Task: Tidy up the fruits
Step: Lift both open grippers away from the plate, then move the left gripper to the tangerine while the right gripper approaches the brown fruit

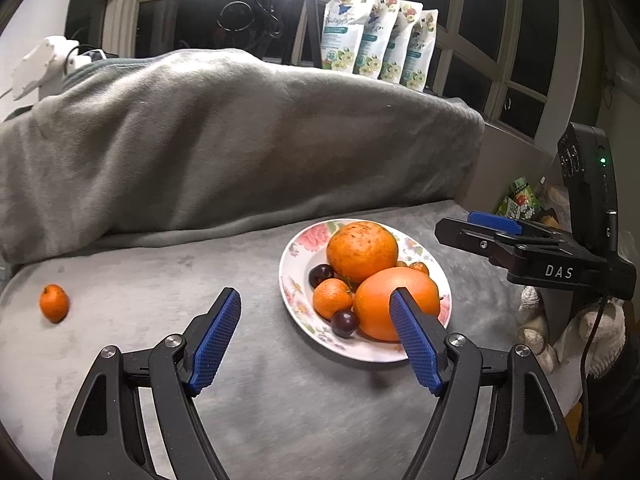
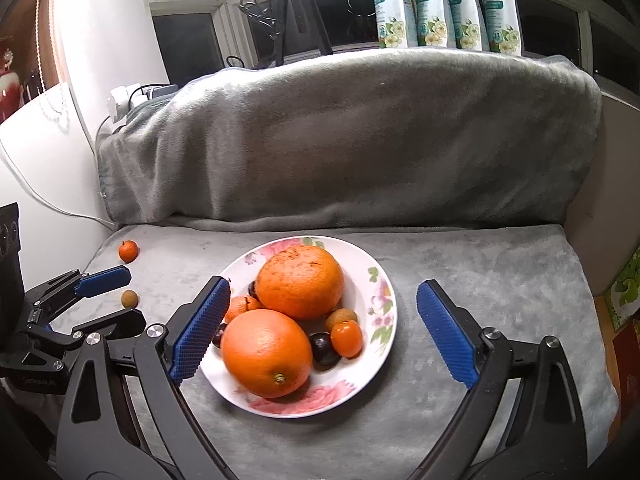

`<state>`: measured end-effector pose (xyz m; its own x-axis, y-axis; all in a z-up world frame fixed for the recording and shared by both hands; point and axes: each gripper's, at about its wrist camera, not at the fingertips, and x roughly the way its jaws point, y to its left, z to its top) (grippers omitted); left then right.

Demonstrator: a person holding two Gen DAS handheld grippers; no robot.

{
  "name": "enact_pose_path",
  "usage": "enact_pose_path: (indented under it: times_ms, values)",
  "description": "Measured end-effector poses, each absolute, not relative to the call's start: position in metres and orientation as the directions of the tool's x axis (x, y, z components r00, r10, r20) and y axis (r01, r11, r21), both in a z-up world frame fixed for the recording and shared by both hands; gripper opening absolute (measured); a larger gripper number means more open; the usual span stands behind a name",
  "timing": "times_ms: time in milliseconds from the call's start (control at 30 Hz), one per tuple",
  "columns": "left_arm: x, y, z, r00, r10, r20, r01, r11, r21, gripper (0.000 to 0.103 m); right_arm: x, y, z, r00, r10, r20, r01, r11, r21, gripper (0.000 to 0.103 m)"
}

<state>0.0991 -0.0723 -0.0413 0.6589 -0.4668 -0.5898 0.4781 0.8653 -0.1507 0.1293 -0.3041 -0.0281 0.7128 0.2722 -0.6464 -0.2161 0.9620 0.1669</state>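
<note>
On the grey blanket (image 2: pixel 480 264), the floral plate (image 2: pixel 372 280) of fruit sits just ahead of the right gripper (image 2: pixel 322 330), jaws spread, empty; the left gripper (image 1: pixel 316 344) gapes empty, a small tangerine (image 1: pixel 54 303), perhaps, well left.

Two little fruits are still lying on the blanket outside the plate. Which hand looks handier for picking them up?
Probably the left. The left gripper stands open right beside the small brown fruit, with the small orange fruit just beyond; the right gripper hangs open over the plate.
</note>
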Motion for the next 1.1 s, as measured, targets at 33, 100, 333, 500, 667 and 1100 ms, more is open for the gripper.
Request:
enact_pose_path:
  times_ms: [33,100,333,500,667,1100]
  values:
    - [0.098,-0.07,-0.041,0.664,-0.463,-0.587,0.474,0.868,-0.148,0.077,0.129,-0.302,-0.027,0.713,0.274,-0.645,-0.219,0.961,0.166,0.096]
    - [0.097,-0.066,-0.04,0.669,-0.458,-0.585,0.468,0.871,-0.147,0.077,0.127,-0.298,-0.026,0.713,0.278,-0.644,-0.227,0.96,0.163,0.097]
    - [0.097,-0.049,-0.038,0.688,-0.438,-0.578,0.438,0.887,-0.151,0.077,0.124,-0.281,-0.021,0.709,0.295,-0.64,-0.254,0.954,0.158,0.097]
    - [0.097,-0.035,-0.038,0.702,-0.424,-0.572,0.413,0.897,-0.157,0.077,0.122,-0.267,-0.018,0.708,0.301,-0.639,-0.272,0.951,0.147,0.097]
    - [0.097,-0.017,-0.04,0.715,-0.41,-0.567,0.388,0.907,-0.166,0.077,0.12,-0.255,-0.017,0.702,0.311,-0.641,-0.287,0.947,0.145,0.097]
    - [0.103,0.055,-0.048,0.765,-0.323,-0.558,0.262,0.946,-0.19,0.077,0.12,-0.212,-0.017,0.665,0.365,-0.651,-0.365,0.92,0.143,0.097]
